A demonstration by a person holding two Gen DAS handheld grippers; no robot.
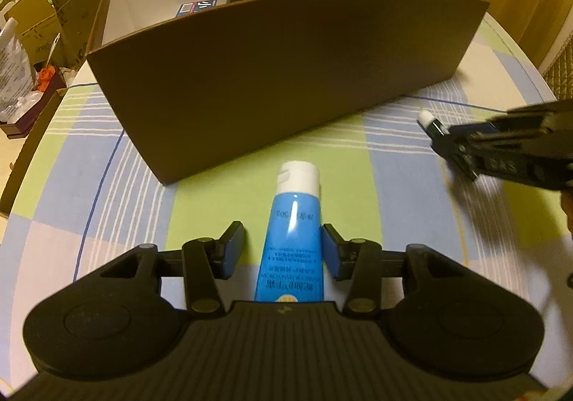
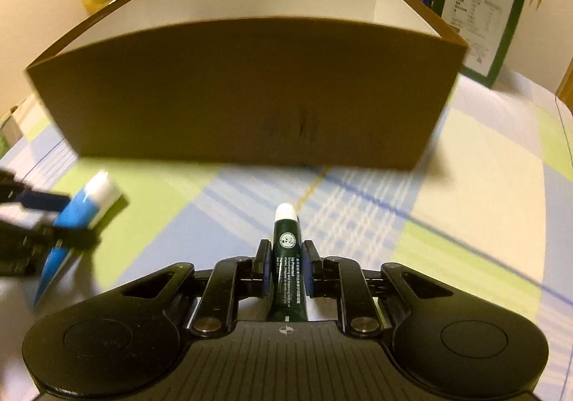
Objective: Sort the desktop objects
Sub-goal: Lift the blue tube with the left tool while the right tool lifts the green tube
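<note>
Sorting seems to be at the picking step, because both tubes lie on the checked cloth of the counter (image 1: 118, 193) just before the brown box (image 1: 272, 78), and each pair of tongs is set around one of them.

In the left wrist view, the left tongs (image 1: 283, 254) stand astride the blue tube (image 1: 292, 239), whose white cap points toward the box. The right pad is at the side of the tube, but a strip of cloth shows between the left pad and the tube, so I judge the tongs half open and not yet gripping. The tube lies along the line of the tongs, a good way to take it by its body. Inside the box some small packets (image 1: 215, 3) already lie, so it is probably the place for sorted things. At the right edge the right tongs (image 1: 447, 139) appear blurred, with a white cap sticking out in front.

In the right wrist view, the right tongs (image 2: 286, 268) are narrow and both pads press on the dark green tube (image 2: 288, 257), held at its middle with the cap forward toward the box wall. The left tongs (image 2: 53, 218) and the blue tube are at the left edge, blurred.
</note>
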